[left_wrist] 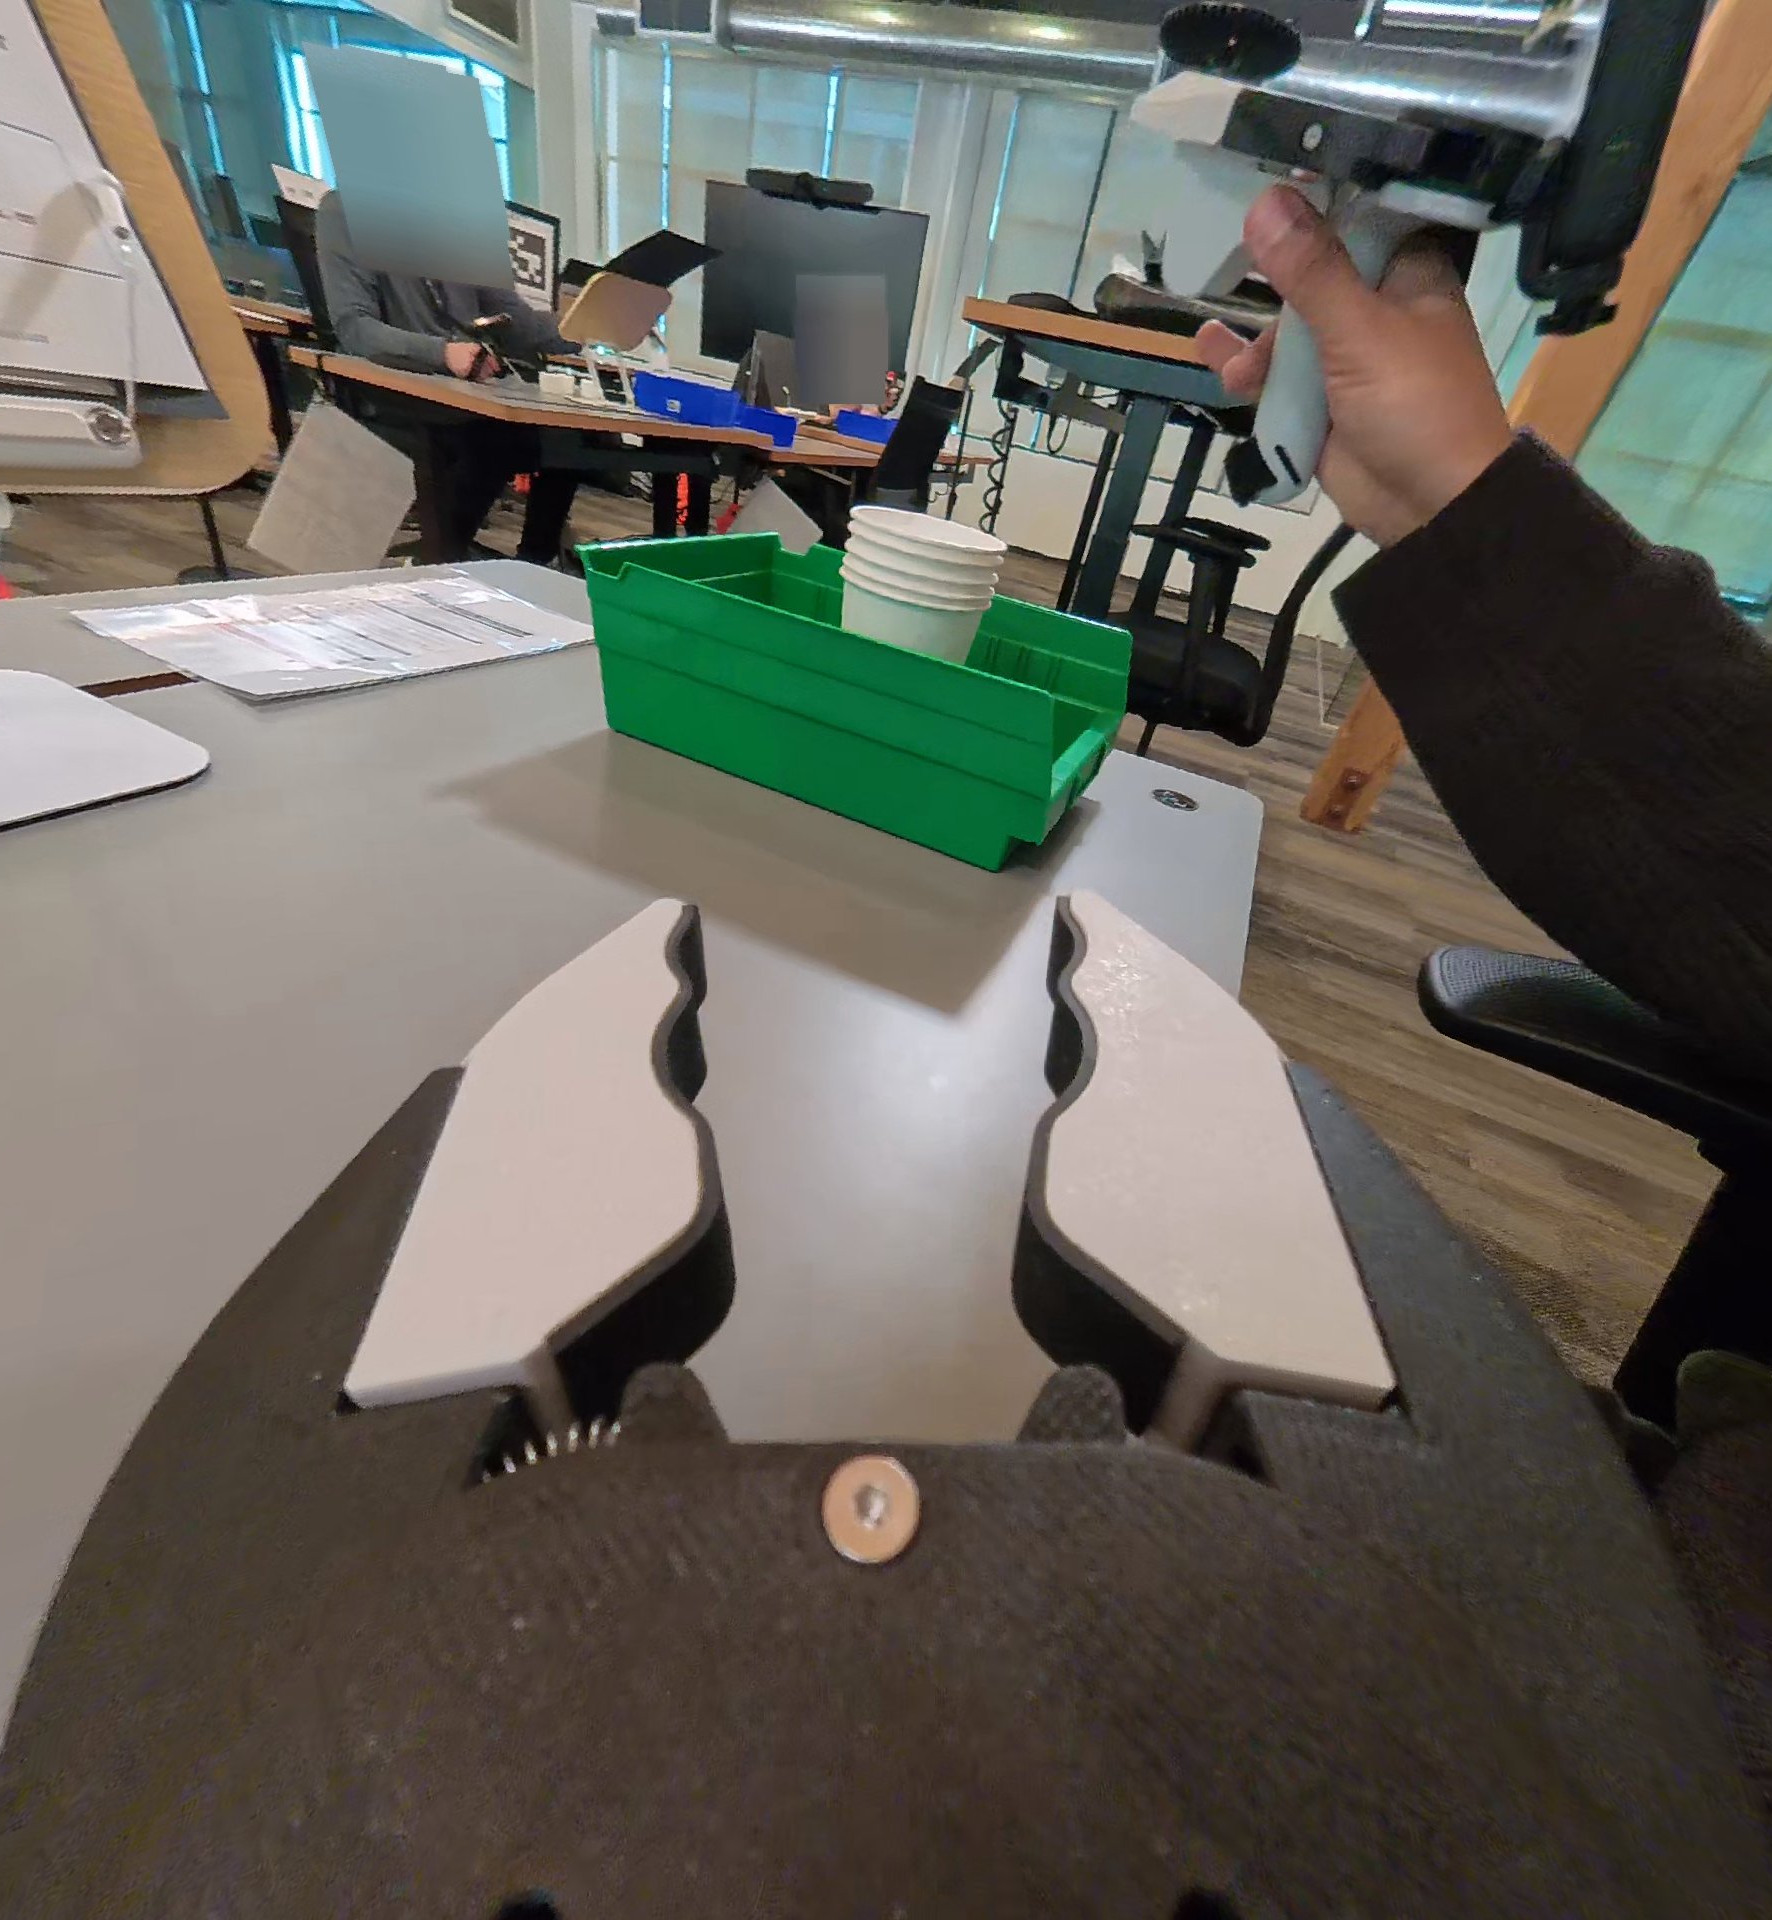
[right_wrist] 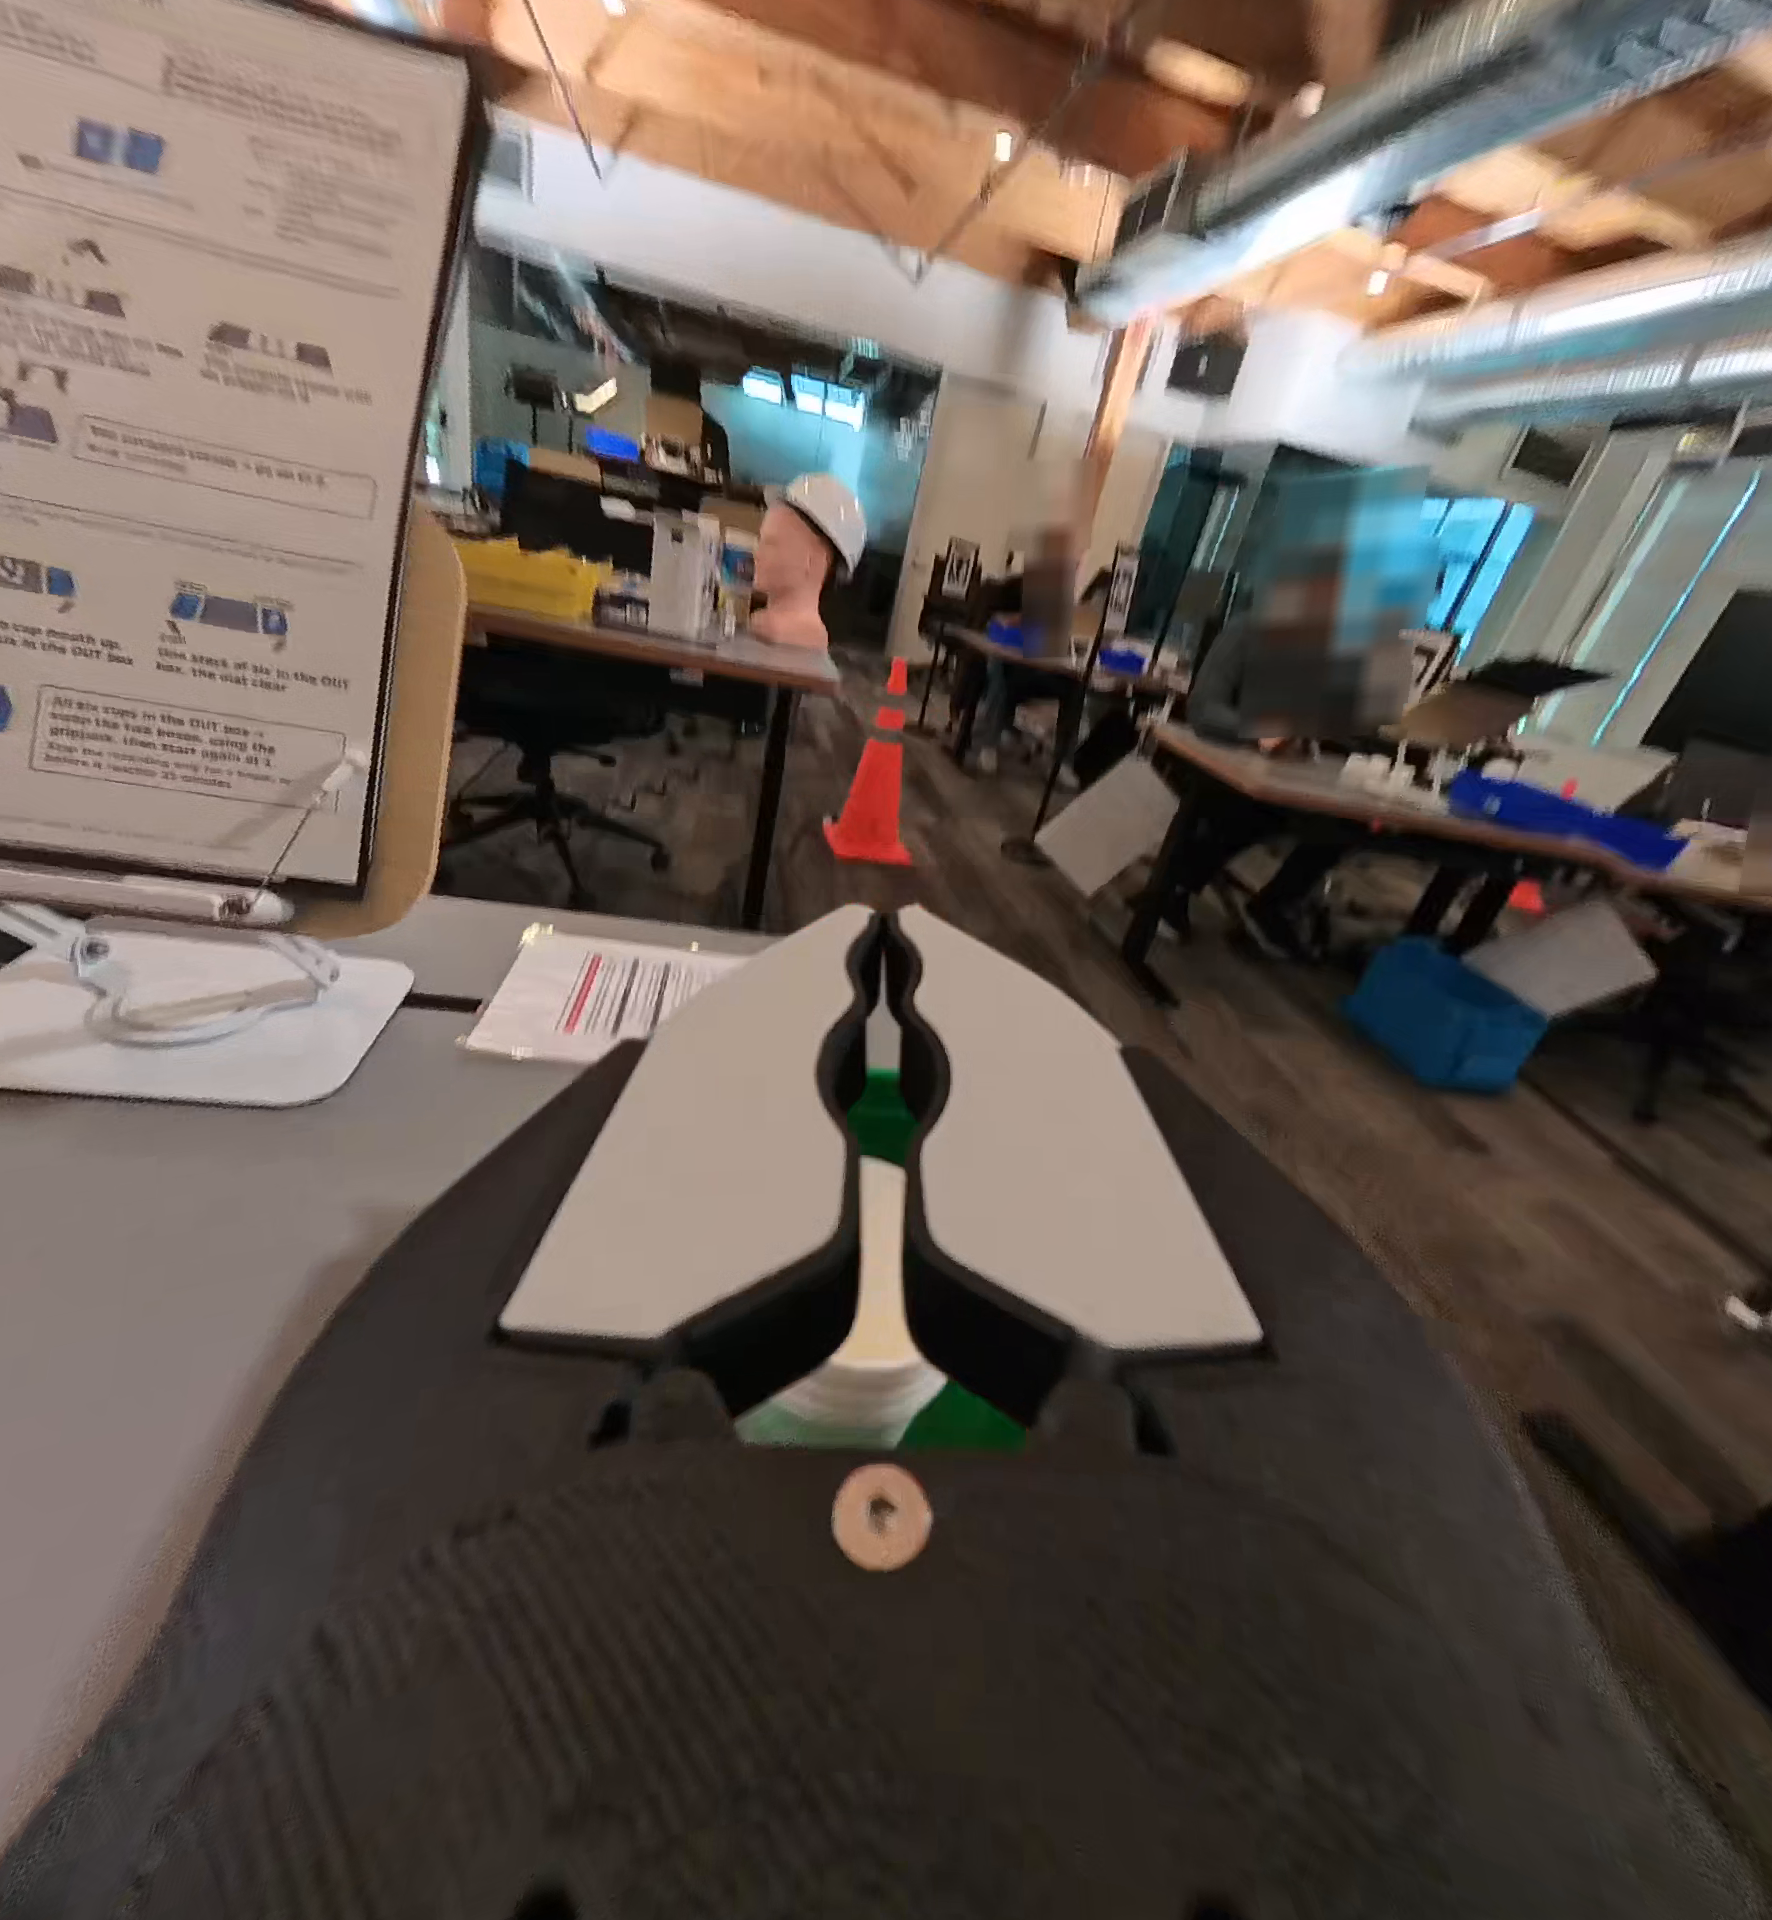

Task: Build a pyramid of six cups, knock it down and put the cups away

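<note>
Cups (left_wrist: 921, 582) are seen nested in a green bin (left_wrist: 840, 717) at the tabletop's (left_wrist: 238, 987) far right corner, untouched, with the left gripper (left_wrist: 877, 987) spread wide and empty and the right gripper (right_wrist: 889, 940) pressed closed above them.

Left gripper (left_wrist: 877, 925) gapes empty above grey table (left_wrist: 238, 987), near green plastic bin (left_wrist: 840, 717) holding stacked white paper cups (left_wrist: 918, 592)

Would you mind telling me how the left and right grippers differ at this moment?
The left gripper is open, with bare grey table between its fingers; the right gripper is shut, its tips meeting. The left sits low over the table, short of the green bin; the right is held high above the bin and white cups. Both are empty and share grey fingers on black bodies.
</note>
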`<action>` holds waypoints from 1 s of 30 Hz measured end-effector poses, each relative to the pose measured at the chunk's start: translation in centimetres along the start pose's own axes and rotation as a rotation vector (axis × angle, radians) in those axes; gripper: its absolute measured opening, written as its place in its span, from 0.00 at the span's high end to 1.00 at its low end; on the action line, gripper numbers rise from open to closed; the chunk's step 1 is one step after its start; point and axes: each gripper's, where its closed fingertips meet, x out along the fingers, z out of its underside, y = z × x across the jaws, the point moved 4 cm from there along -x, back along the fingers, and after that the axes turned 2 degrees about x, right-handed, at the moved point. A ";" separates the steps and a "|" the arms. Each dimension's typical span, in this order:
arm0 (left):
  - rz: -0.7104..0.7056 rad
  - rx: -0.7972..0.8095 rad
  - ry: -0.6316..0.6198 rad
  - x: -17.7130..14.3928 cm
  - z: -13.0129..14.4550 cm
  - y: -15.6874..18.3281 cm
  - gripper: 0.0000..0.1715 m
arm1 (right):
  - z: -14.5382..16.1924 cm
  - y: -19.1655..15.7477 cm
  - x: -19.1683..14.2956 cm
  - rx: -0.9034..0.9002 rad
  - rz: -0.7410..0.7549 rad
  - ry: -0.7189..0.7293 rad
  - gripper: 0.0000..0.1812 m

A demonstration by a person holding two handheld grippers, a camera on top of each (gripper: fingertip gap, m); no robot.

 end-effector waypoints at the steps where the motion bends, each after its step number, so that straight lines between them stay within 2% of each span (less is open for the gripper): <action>1: 0.009 -0.007 0.001 0.2 0.0 0.0 0.62 | 0.4 -0.4 0.0 0.002 0.001 -0.049 1.00; 3: 0.021 -0.013 0.002 0.5 -0.1 0.1 0.62 | 1.1 -1.5 -0.1 -0.034 -0.032 -0.097 1.00; 6: 0.028 -0.012 -0.002 0.8 0.0 0.0 0.62 | 1.5 -2.8 -0.1 -0.043 -0.072 -0.078 1.00; 10: 0.022 -0.010 -0.002 0.8 0.0 -0.1 0.62 | 1.7 -4.8 0.2 0.096 -0.201 -0.075 1.00; 12: 0.013 -0.007 0.003 0.6 -0.1 -0.2 0.62 | 2.7 -4.7 0.4 0.093 -0.156 -0.150 1.00; 15: 0.006 -0.012 0.004 0.6 -0.1 -0.4 0.62 | 4.6 -4.2 0.9 -0.016 -0.053 -0.279 1.00; 23: 0.002 0.003 -0.005 0.7 0.0 -0.3 0.62 | 3.1 -3.9 0.1 -0.083 0.048 -0.116 1.00; 27: 0.000 0.005 -0.003 0.6 0.0 -0.3 0.62 | 1.7 -3.8 -0.5 0.025 0.019 -0.006 1.00; 30: -0.003 0.007 -0.003 0.6 0.0 -0.3 0.62 | 1.3 -4.2 -0.5 0.144 -0.030 -0.027 1.00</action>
